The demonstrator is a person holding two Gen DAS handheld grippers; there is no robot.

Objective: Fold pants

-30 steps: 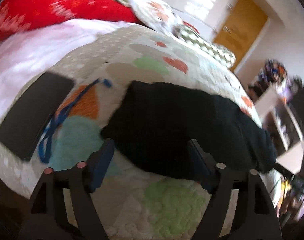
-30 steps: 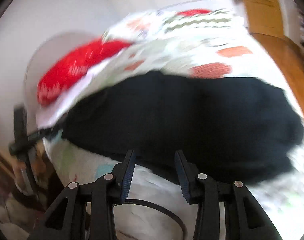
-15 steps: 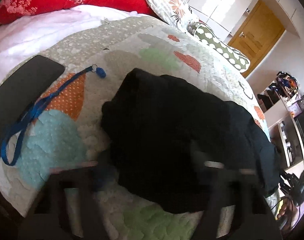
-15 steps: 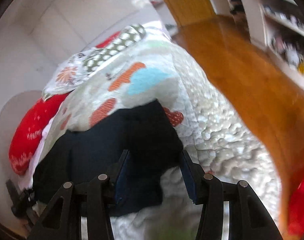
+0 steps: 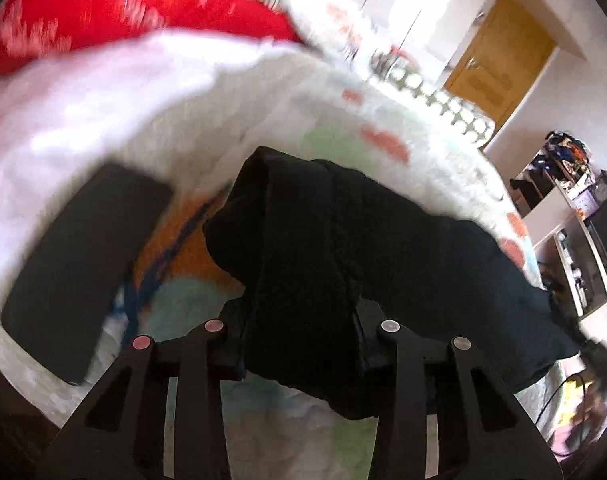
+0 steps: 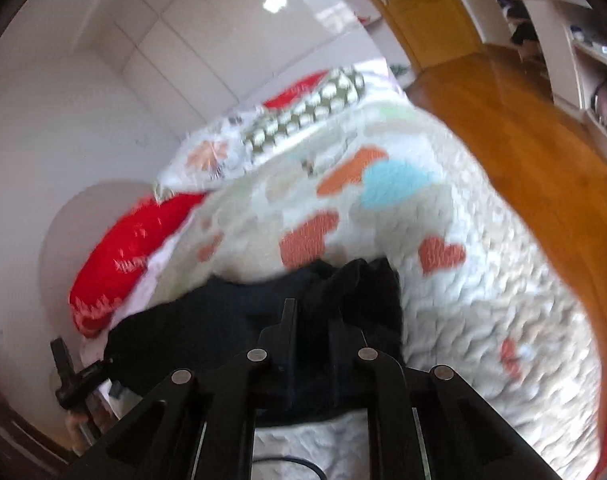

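Pants (image 5: 383, 248): black, lying across a quilted bedspread (image 6: 483, 280) printed with coloured hearts. One end of the garment is bunched and raised in each gripper; the span between sags onto the quilt.

Visibility limits:
- Both views are motion-blurred, most heavily toward the head of the bed in the left wrist view.
- The fabric is uniformly dark; seams, waistband and leg openings cannot be made out, so which end is which cannot be told.
- The fingertips of both grippers are covered by cloth.
- The far end of the pants runs to the right edge of the left wrist view, where its outline is lost against dark clutter.

Gripper pose:
- Left gripper (image 5: 299, 332): points forward over the near bed edge, fingers closed partway on a thick bundle of pants, which hangs below the jaws.
- Right gripper (image 6: 311, 332): points along the bed toward the pillows, fingers drawn close together on a gathered fold of pants.

Other items: a black flat rectangular object (image 5: 79, 268) lies on the quilt left of the pants, with a blue lanyard (image 5: 151, 276) between them. A red pillow (image 6: 131, 248) lies at the head of the bed.
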